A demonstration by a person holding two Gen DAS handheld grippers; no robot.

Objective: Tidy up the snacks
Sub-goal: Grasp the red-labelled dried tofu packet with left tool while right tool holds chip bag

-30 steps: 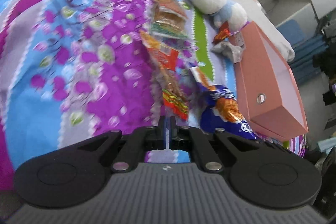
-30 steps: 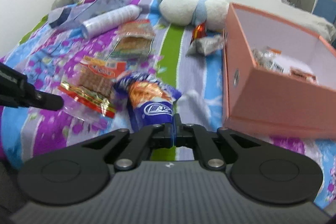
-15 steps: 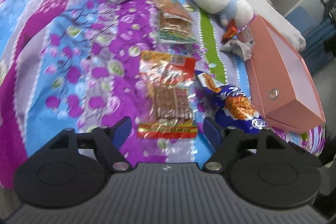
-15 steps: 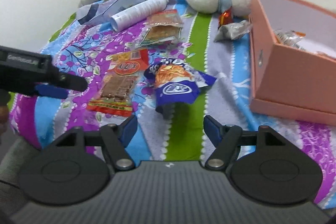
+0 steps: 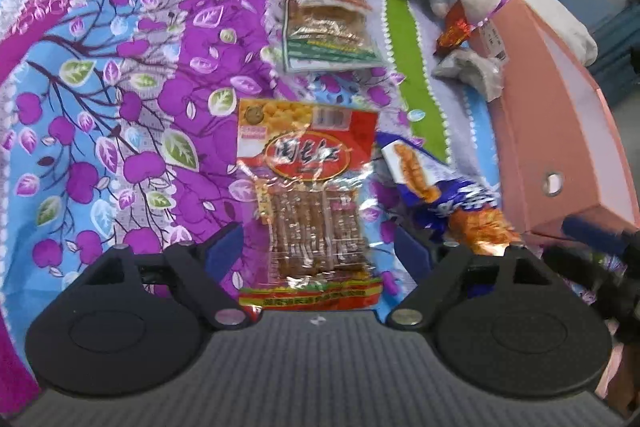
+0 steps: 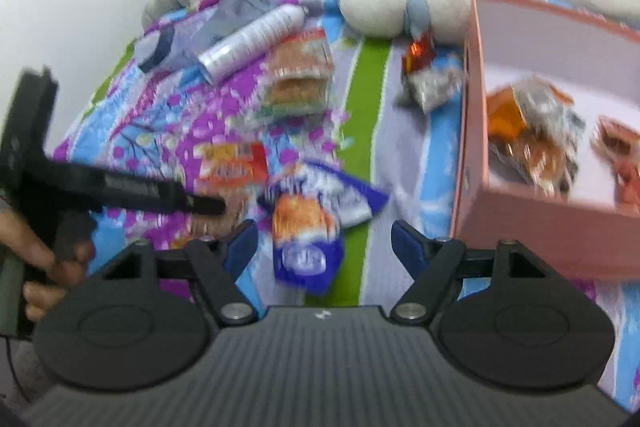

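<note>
Large red-oval Chinese characters (not clearly legible) on the red snack packet (image 5: pixel 308 183)

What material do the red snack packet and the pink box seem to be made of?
Red snack packet: probably thin glossy plastic film; its lower half is see-through and glints. Pink box: likely matte cardboard; flat stiff walls without shine.

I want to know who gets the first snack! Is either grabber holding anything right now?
No, nothing is held. The left gripper stands open over the red snack pack, and the right gripper open over the blue snack bag.
</note>
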